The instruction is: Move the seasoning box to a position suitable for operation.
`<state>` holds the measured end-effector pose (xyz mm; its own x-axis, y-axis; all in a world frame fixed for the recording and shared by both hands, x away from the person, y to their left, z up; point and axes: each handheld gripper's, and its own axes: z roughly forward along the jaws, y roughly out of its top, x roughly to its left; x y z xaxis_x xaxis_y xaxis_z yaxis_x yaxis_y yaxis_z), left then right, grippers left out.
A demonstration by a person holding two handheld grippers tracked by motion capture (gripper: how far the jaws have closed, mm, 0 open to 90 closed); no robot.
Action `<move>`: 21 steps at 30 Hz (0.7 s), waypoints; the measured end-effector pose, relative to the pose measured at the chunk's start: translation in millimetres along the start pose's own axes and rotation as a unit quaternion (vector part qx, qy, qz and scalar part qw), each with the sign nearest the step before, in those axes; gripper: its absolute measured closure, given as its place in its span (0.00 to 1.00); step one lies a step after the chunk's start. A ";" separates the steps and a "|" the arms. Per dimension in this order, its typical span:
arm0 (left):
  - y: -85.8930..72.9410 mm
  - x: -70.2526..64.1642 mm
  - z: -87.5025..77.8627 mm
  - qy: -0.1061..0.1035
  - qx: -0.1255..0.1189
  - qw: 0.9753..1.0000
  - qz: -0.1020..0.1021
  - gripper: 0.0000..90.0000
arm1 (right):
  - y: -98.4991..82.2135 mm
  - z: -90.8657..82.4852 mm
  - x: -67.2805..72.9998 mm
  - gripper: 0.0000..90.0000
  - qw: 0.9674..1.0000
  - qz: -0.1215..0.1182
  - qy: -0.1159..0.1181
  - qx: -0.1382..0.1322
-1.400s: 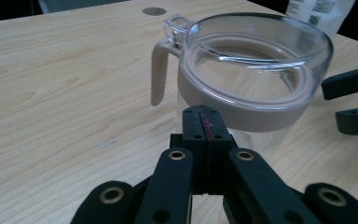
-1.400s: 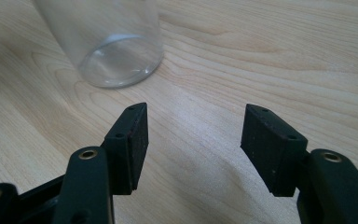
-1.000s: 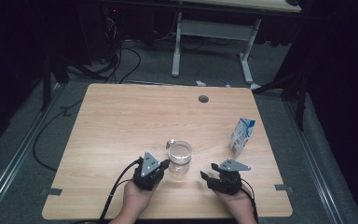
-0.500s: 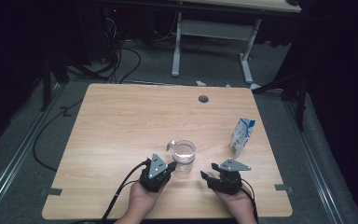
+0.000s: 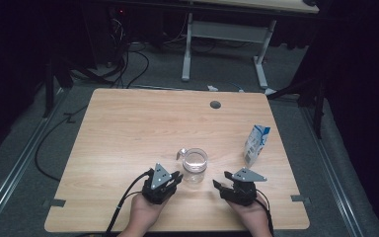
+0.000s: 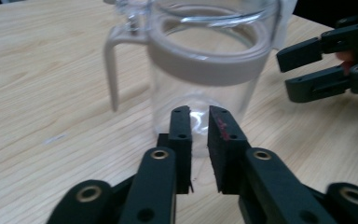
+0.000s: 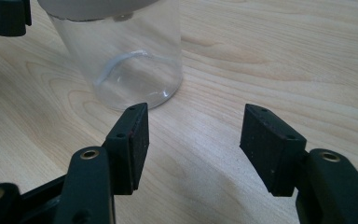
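Flanking a clear jug (image 5: 195, 165) near the front edge of a wooden table (image 5: 128, 133), both tongs hovering close. Left gripper (image 5: 173, 178) sitting just beside the jug's base, jaws only narrowly parted and just now opening, nothing between the pads, tips pointing at the lower wall in the left gripper view (image 6: 200, 70). Right gripper (image 5: 219, 186) waiting on the other side, jaws spread wide and empty, the jug (image 7: 121, 60) standing off to one side of them rather than between. Looking like rigid transparent plastic, cylindrical, with a pale grey-beige band round the rim and a thin handle (image 6: 112, 70) of the same colour dropping down the far-left side; seemingly empty, so probably handling light and easy to tip or skate across the smooth wood if nudged low. Likely offering smooth, slippery walls, too broad for a narrow opening; looking safer to grasp by the handle or by pinching the rim band. Standing well apart at the right, a small blue-and-white carton (image 5: 256, 144), upright and untouched.
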<state>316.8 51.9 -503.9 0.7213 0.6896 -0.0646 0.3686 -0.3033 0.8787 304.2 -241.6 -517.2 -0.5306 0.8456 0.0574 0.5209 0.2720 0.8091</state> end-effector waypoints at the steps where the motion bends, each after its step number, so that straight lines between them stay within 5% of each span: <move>1: -2.2 2.9 -1.5 0.003 0.000 1.000 0.001 0.83 | 0.8 0.9 1.4 0.48 1.000 -0.002 -0.004 -0.003; 7: -15.0 20.2 -6.7 0.011 0.025 0.999 -0.016 0.78 | 6.8 2.7 3.1 0.52 1.000 -0.015 -0.013 -0.005; 15: -10.4 35.6 -16.4 0.033 0.006 0.999 -0.036 0.77 | 31.6 7.5 -3.0 0.54 0.999 -0.015 -0.023 -0.020; 21: -3.0 38.9 -15.2 0.004 -0.004 0.999 -0.047 0.77 | 44.8 10.8 -10.4 0.58 0.999 -0.009 -0.037 -0.036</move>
<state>334.8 89.7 -501.8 0.6796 0.7196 -0.1426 0.4289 -0.2320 0.8731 340.3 -233.3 -487.9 -0.4876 0.8731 0.0006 0.4599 0.2563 0.8502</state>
